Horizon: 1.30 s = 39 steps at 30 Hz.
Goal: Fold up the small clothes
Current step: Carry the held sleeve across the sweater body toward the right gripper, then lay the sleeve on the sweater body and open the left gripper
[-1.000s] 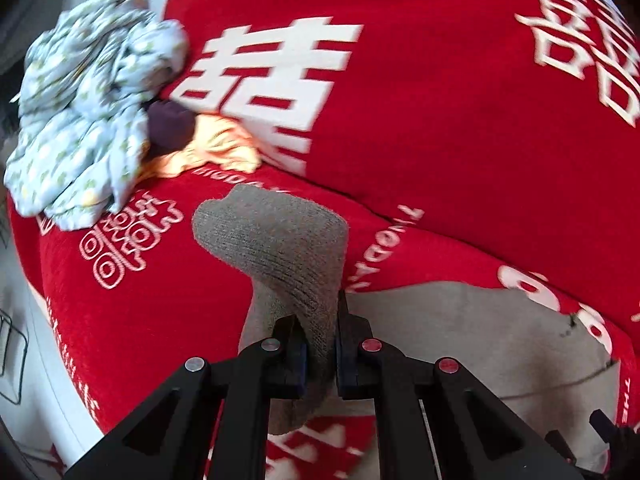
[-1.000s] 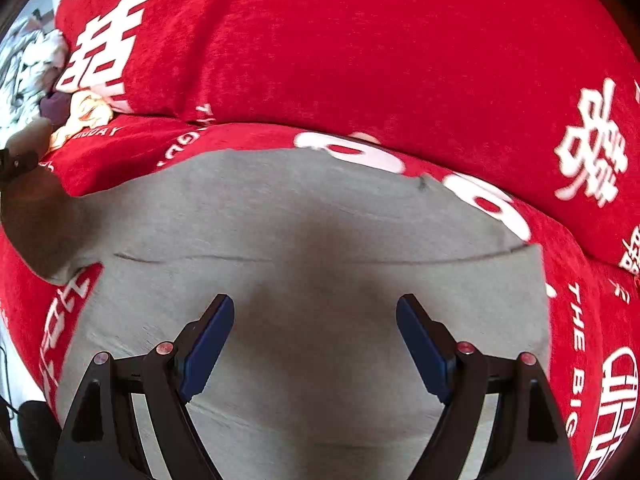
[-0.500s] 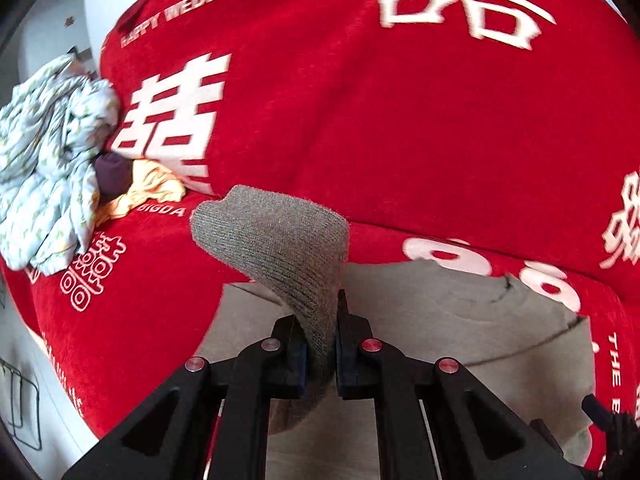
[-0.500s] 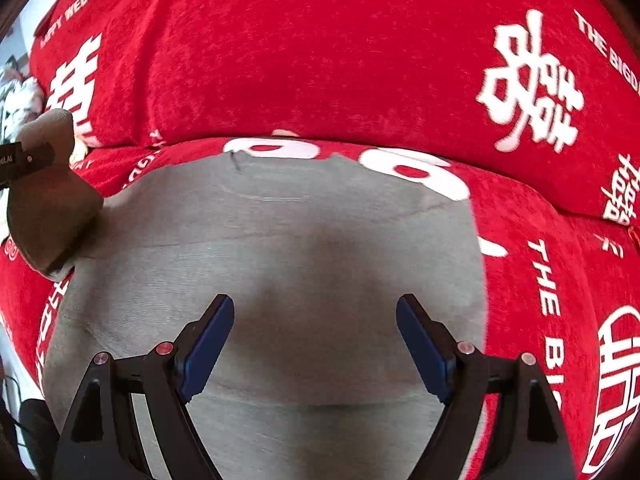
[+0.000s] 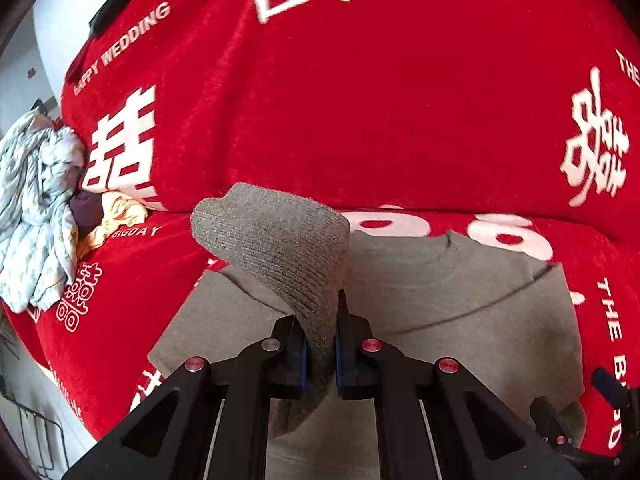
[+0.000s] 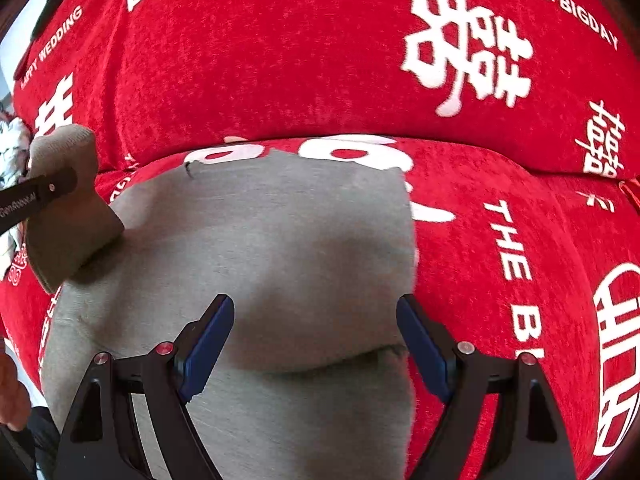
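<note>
A grey knit garment (image 6: 280,240) lies spread flat on a red sofa seat; it also shows in the left wrist view (image 5: 460,300). My left gripper (image 5: 320,344) is shut on the garment's ribbed sleeve cuff (image 5: 280,240) and holds it lifted above the garment's left side. The lifted cuff (image 6: 68,208) shows at the left in the right wrist view, with the left gripper's finger across it. My right gripper (image 6: 316,344) is open and empty, hovering just over the garment's lower middle.
The red sofa cover (image 5: 360,100) with white characters forms the seat and backrest (image 6: 280,60). A pile of light patterned clothes (image 5: 36,208) with orange and dark pieces (image 5: 116,216) lies at the far left of the seat. The seat's front edge runs at lower left.
My left gripper has carried the sleeve cuff to the right, over the garment's body. My right gripper has shifted right across the garment and stays open.
</note>
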Motion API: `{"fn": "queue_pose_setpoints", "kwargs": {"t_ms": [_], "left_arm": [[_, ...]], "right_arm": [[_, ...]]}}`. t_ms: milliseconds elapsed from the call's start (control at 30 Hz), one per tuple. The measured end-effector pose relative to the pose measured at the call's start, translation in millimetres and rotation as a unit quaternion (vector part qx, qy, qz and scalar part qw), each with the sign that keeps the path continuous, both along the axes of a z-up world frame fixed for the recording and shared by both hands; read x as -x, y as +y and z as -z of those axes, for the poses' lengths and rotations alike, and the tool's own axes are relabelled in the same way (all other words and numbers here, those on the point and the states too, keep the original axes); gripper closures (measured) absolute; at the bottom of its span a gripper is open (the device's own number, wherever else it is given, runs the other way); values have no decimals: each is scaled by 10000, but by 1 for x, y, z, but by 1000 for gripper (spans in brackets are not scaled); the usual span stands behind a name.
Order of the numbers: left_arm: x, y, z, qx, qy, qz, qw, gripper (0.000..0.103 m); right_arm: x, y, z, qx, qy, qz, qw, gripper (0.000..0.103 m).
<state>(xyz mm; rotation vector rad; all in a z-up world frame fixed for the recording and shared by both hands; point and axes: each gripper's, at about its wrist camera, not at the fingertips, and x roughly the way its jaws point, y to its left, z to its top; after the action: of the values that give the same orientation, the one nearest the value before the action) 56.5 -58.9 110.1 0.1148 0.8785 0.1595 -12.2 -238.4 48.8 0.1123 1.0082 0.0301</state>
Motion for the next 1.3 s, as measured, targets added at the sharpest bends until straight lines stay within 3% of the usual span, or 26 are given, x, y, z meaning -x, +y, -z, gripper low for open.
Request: {"fn": "queue_pose_setpoints", "kwargs": {"t_ms": [500,1000,1300], "left_arm": [[7,-69,20,-286,231,459,9983,93],[4,-106,58,-559,616,640,9945,93],[3,-118,80,-309,961,830,9914,92]], "right_arm": [[11,-36,6,-211,-91,205,9995,17],[22,-58,12,-250,-93,289,9992,17],[27,-70,12,-191,-83,319,9993,17]]}}
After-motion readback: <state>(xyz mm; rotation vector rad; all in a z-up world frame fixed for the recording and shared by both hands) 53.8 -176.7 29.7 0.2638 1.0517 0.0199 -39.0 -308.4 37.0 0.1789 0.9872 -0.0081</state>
